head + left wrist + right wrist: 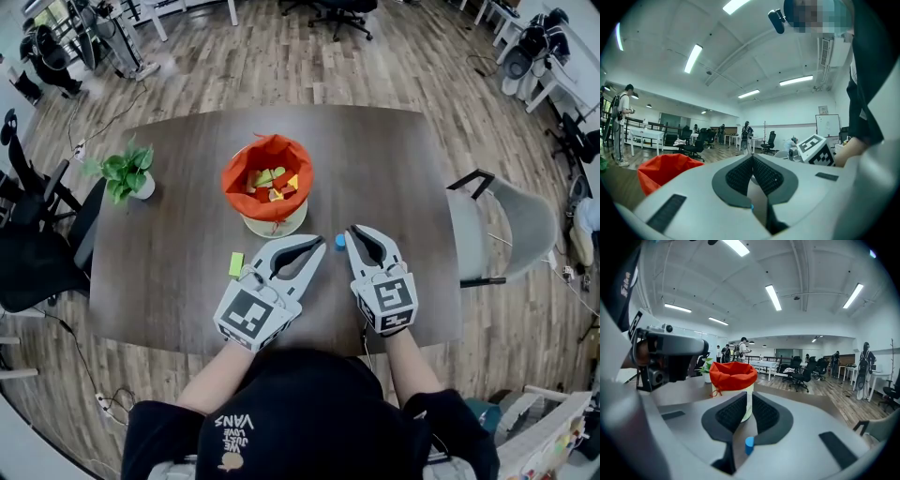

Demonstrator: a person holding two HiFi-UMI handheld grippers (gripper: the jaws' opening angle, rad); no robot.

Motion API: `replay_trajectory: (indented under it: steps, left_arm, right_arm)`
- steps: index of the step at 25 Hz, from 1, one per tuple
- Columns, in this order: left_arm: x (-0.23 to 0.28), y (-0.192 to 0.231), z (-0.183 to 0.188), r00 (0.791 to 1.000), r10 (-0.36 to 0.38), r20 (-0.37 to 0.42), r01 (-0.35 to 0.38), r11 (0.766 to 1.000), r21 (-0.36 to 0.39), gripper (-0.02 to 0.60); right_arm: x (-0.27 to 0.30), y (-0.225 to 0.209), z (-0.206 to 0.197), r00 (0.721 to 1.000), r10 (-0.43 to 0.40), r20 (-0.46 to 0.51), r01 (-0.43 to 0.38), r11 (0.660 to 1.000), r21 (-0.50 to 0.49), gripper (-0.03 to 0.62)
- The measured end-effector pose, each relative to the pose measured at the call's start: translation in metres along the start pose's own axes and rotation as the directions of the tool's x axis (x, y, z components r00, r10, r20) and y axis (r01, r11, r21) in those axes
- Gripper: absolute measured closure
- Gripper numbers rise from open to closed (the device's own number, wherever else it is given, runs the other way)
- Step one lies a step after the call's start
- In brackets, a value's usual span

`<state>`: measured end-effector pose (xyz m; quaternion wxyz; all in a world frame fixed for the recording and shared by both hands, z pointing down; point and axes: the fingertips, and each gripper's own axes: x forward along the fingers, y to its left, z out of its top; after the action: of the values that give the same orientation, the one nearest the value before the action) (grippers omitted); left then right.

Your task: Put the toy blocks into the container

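Note:
A cream container with a red cloth liner (pixel 268 178) stands at the middle of the dark table and holds several coloured blocks. It also shows ahead of the jaws in the right gripper view (pixel 733 380) and at the left in the left gripper view (pixel 665 171). A small blue block (pixel 339 242) lies on the table between the two gripper tips, just left of my right gripper (pixel 353 232), which is shut and empty. In the right gripper view the blue block (pixel 749 445) shows low, under the closed jaws. My left gripper (pixel 317 247) is shut with nothing in it. A green block (pixel 235 263) lies to its left.
A potted plant (pixel 127 173) stands at the table's left edge. A grey chair (pixel 506 225) sits off the table's right side. Black office chairs stand to the left of the table, and people stand far off in the room.

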<state>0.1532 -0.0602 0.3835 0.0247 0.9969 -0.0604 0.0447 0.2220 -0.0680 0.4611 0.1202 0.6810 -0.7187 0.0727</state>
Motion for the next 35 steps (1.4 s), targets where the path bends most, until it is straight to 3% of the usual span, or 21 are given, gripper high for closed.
replay_trajectory:
  steps: [1, 2, 3, 7, 10, 19, 28, 35]
  left_arm:
    - [0.0, 0.0, 0.0, 1.0, 0.001, -0.002, -0.001, 1.0, -0.001, 0.571]
    - [-0.001, 0.0, 0.0, 1.0, 0.001, -0.001, -0.001, 1.0, -0.001, 0.571]
    - [-0.001, 0.0, 0.0, 1.0, 0.001, 0.002, -0.001, 1.0, -0.002, 0.571]
    - [-0.003, 0.001, -0.003, 1.0, 0.003, -0.013, -0.003, 1.0, 0.003, 0.571]
    - [-0.004, 0.004, -0.002, 1.0, 0.008, -0.008, -0.008, 1.0, 0.005, 0.571]
    - [-0.006, 0.005, -0.002, 1.0, 0.011, -0.015, -0.011, 1.0, 0.013, 0.571]
    - [-0.01, 0.01, -0.005, 0.999, 0.026, -0.021, -0.026, 1.0, 0.01, 0.571]
    - [-0.014, 0.011, -0.004, 0.999, 0.036, -0.025, -0.036, 0.999, 0.008, 0.571]
  right_arm:
    - [0.003, 0.001, -0.007, 1.0, 0.008, -0.015, -0.008, 1.0, 0.001, 0.553]
    - [0.007, 0.002, -0.014, 0.999, 0.016, -0.034, -0.016, 1.0, 0.004, 0.472]
    - [0.01, 0.002, -0.021, 0.998, 0.022, -0.054, -0.022, 1.0, 0.004, 0.45]
    - [0.023, 0.002, -0.044, 0.994, 0.025, -0.105, -0.026, 1.0, -0.003, 0.442]
    - [0.033, 0.002, -0.065, 0.987, 0.025, -0.157, -0.028, 1.0, -0.011, 0.397]
    - [0.055, 0.0, -0.123, 0.951, 0.043, -0.305, -0.038, 0.999, 0.022, 0.391]
    - [0.065, 0.001, -0.159, 0.917, 0.065, -0.394, -0.034, 0.996, 0.086, 0.393]
    - [0.067, -0.001, -0.169, 0.907, 0.063, -0.416, -0.025, 0.995, 0.097, 0.393]
